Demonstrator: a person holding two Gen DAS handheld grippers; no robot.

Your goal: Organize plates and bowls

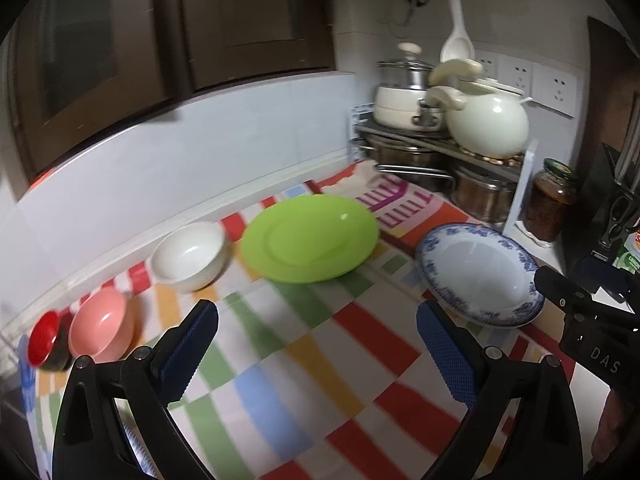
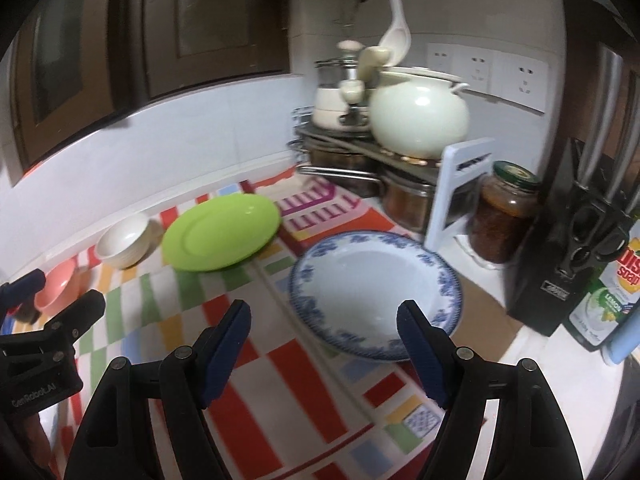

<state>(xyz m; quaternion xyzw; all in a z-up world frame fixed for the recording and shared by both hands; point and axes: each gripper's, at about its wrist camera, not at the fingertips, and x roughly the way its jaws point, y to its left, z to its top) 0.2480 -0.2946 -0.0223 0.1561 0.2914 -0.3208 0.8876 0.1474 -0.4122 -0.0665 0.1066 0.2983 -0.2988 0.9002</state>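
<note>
On a colourful checked cloth (image 1: pixel 304 360) lie a green plate (image 1: pixel 310 238) (image 2: pixel 220 232), a blue-patterned white plate (image 1: pixel 480 274) (image 2: pixel 374 292), a white bowl (image 1: pixel 188 256) (image 2: pixel 124 246), a pink bowl (image 1: pixel 102 326) (image 2: pixel 58 288) and a small red-lined black bowl (image 1: pixel 44 340). My left gripper (image 1: pixel 318 320) is open above the cloth, short of the green plate, with nothing between its fingers. My right gripper (image 2: pixel 324 316) is open too, its right finger (image 2: pixel 420 348) over the near rim of the blue-patterned plate. Each gripper shows at the edge of the other's view.
A metal rack (image 2: pixel 360 148) in the back corner holds a pale green pot (image 2: pixel 420 116) and other cookware. Right of the plates stand a white board (image 2: pixel 456 188), a brown jar (image 2: pixel 504 216), a black knife block (image 2: pixel 568 248) and a soap bottle (image 2: pixel 612 292). A tiled wall backs the counter.
</note>
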